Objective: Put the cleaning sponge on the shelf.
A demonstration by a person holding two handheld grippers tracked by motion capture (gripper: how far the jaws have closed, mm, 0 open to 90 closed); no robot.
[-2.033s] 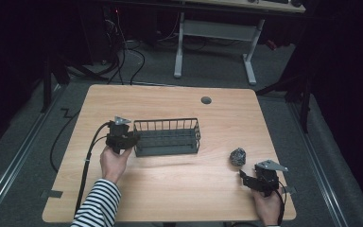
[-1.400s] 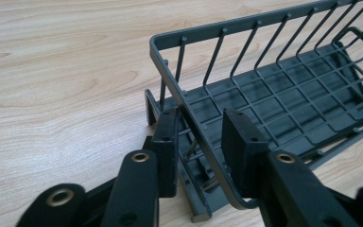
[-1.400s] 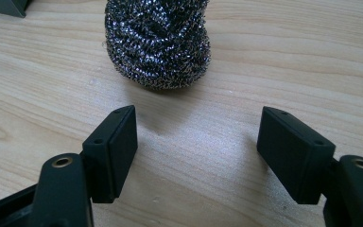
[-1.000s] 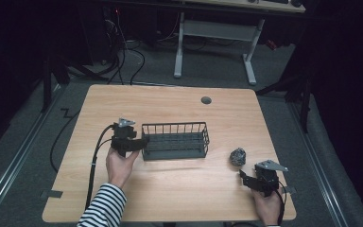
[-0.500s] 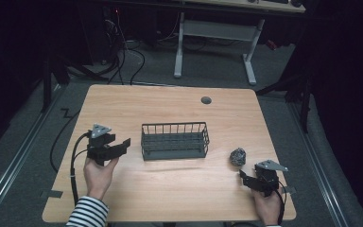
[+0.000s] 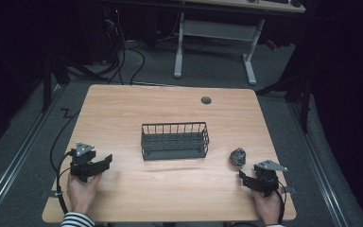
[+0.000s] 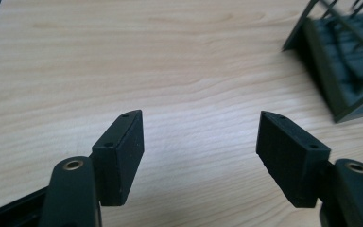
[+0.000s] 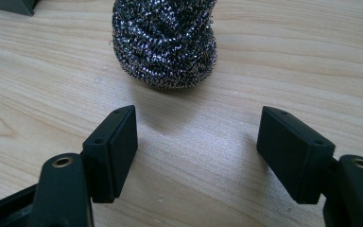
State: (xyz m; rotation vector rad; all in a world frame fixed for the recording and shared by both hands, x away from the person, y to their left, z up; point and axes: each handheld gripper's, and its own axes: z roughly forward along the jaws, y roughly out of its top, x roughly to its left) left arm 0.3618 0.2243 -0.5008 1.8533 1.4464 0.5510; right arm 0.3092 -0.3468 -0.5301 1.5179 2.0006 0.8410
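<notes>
Wooden worktop [image 6: 170,189] in dark room. Left gripper [image 6: 105,161] fingers wide, empty, basket [image 6: 174,140] well ahead to their right. Right gripper [image 6: 242,177] fingers wide, empty, scourer [image 8: 164,41] on worktop just beyond fingertips, untouched, beside basket's right end.

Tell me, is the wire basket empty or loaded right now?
Empty. The high view shows bare mesh inside the wire basket, and the steel scourer sits apart on the table.
</notes>
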